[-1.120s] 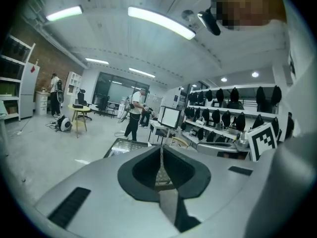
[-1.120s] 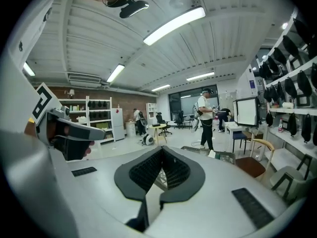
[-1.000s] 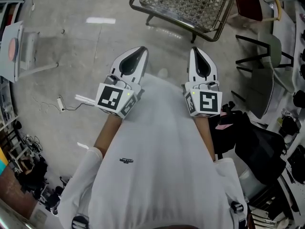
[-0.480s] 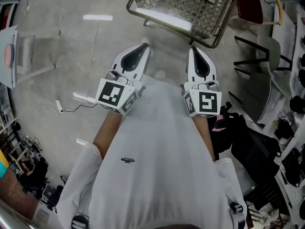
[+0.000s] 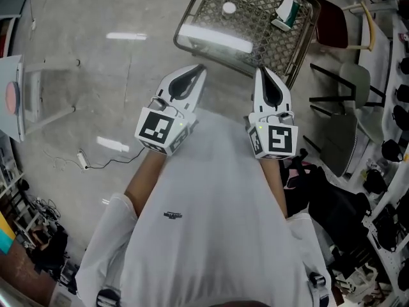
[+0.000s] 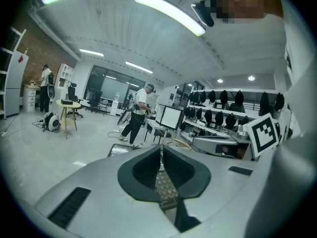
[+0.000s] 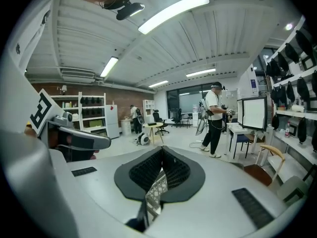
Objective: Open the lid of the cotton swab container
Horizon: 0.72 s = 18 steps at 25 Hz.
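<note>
A wire-mesh table (image 5: pixel 211 40) stands ahead of me at the top of the head view. On it sit a small round white container (image 5: pixel 229 7) and a green-and-white box (image 5: pixel 285 8); which of them holds the cotton swabs I cannot tell. My left gripper (image 5: pixel 199 68) is shut and empty, its tip just short of the table's near edge. My right gripper (image 5: pixel 261 69) is also shut and empty, level with the near right corner. In each gripper view, the jaws of the left gripper (image 6: pixel 161 150) and right gripper (image 7: pixel 162 152) meet with only mesh showing through the gap.
Chairs (image 5: pixel 348 101) and a red seat (image 5: pixel 335 11) crowd the right side, with black bags (image 5: pixel 332 203) beside me. A cable and plug (image 5: pixel 83 158) lie on the concrete floor at left, near a white board (image 5: pixel 22 88). A person (image 6: pixel 136 115) stands far off.
Both grippers have travelled forward together, still shut. The mesh table has come down into view, with its top and the things on it now showing.
</note>
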Tool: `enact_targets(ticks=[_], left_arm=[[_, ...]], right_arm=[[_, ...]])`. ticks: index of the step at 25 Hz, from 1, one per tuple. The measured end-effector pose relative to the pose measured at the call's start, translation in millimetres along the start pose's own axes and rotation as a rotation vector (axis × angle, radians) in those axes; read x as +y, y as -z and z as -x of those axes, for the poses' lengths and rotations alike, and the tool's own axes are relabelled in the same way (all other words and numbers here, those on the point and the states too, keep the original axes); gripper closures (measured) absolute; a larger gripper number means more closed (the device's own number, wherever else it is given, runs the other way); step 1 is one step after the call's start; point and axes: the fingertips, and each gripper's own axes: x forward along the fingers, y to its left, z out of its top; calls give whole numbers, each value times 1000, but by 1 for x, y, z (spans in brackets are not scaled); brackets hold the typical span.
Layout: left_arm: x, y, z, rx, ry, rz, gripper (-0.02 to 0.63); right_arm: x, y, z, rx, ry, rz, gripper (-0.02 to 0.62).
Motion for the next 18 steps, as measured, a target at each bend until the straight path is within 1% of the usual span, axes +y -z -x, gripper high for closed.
enact_targets(ticks=[6, 11, 18], left_arm=[[46, -26, -26, -10, 45, -24, 591], [75, -35, -41, 2, 80, -41, 591], [96, -38, -60, 17, 104, -25, 591]], right_arm=[[1, -21, -55, -10, 37, 21, 595], [-2, -28, -87, -9, 79, 20, 595], [-4, -27, -116, 7, 94, 13, 595]])
